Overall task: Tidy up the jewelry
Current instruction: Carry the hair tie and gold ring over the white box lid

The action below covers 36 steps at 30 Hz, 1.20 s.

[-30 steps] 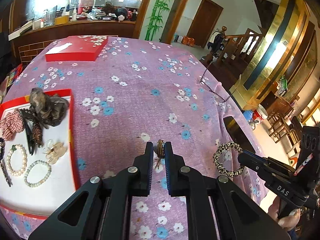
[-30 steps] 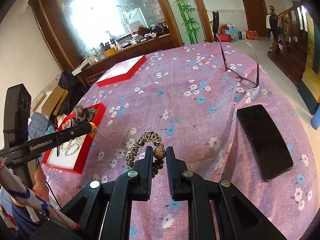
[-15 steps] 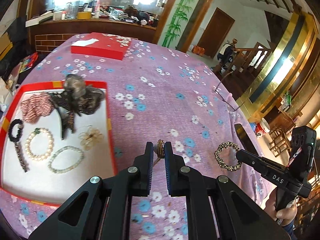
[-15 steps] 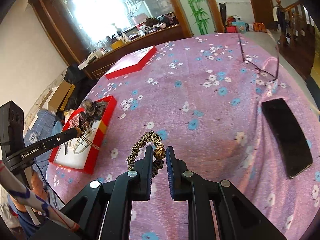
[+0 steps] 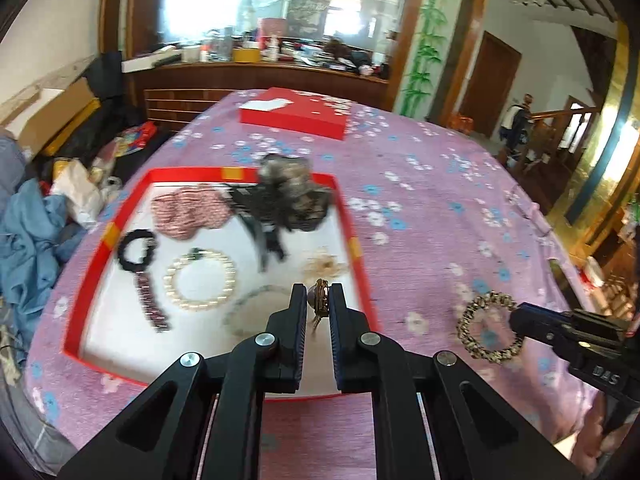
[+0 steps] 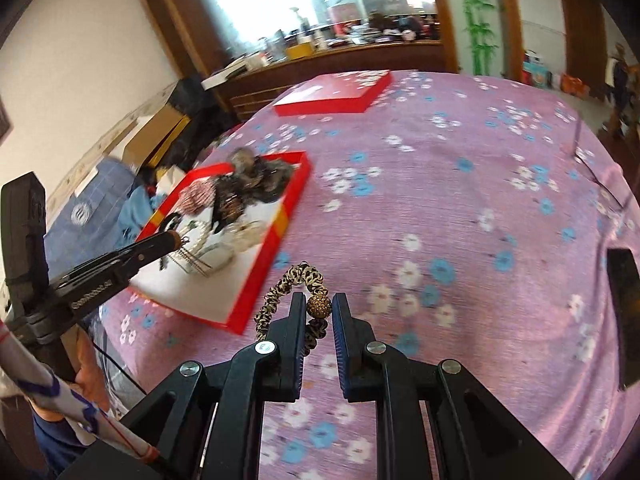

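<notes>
My left gripper (image 5: 319, 298) is shut on a small bronze trinket (image 5: 319, 296) and hovers over the near right part of the red-rimmed white tray (image 5: 120, 222). In the tray lie a pearl bracelet (image 5: 200, 278), a black beaded bracelet (image 5: 136, 249), a pink scrunchie (image 5: 188, 210), dark hair pieces (image 5: 286, 196) and a gold flower piece (image 5: 324, 266). My right gripper (image 6: 319, 308) is shut on a leopard-print scrunchie (image 6: 288, 286) by its gold bead (image 6: 319, 306), just right of the tray (image 6: 276, 232). The same scrunchie (image 5: 490, 334) shows in the left wrist view.
A red box lid (image 5: 294, 114) lies at the table's far side on the purple flowered cloth (image 5: 420, 208). A black phone (image 6: 626, 312) rests at the right edge, and glasses (image 6: 592, 164) beyond it. Clutter and a blue cloth (image 5: 28, 232) sit off the table's left.
Both grippers have swung left toward the tray. The left one, still holding its trinket, now hangs over the tray's near right part; the right one has carried the scrunchie up beside the tray.
</notes>
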Available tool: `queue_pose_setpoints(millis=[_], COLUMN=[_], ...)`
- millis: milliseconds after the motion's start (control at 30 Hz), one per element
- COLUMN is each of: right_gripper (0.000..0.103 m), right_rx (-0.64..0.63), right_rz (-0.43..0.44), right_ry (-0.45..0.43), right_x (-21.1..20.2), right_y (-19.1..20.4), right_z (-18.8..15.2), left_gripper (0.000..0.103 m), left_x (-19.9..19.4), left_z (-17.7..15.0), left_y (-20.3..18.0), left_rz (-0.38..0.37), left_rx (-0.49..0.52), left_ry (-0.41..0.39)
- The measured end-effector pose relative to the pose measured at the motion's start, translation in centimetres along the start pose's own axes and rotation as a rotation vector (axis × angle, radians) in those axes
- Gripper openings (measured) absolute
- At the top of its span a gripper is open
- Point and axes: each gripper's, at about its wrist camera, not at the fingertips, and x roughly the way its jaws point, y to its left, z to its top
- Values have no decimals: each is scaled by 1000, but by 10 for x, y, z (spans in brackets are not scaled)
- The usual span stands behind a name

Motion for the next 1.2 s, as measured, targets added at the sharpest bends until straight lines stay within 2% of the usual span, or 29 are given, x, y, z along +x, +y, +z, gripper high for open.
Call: queue_pose_setpoints(millis=[133, 400, 767, 1200], right_gripper=[15, 15, 15, 15], right_rx=[-46, -124, -180, -182], right_rz=[9, 23, 17, -8], right_ry=[19, 50, 86, 122], right_x=[13, 38, 67, 94], right_y=[24, 64, 95, 101], right_z=[5, 14, 18, 21], left_gripper=[10, 10, 10, 10], left_x=[3, 8, 11, 19], left_z=[-6, -14, -23, -30], left_y=[18, 49, 69, 83], left_rz=[67, 128, 155, 168], left_rx=[-5, -29, -56, -74], left_ry=[-15, -20, -16, 4])
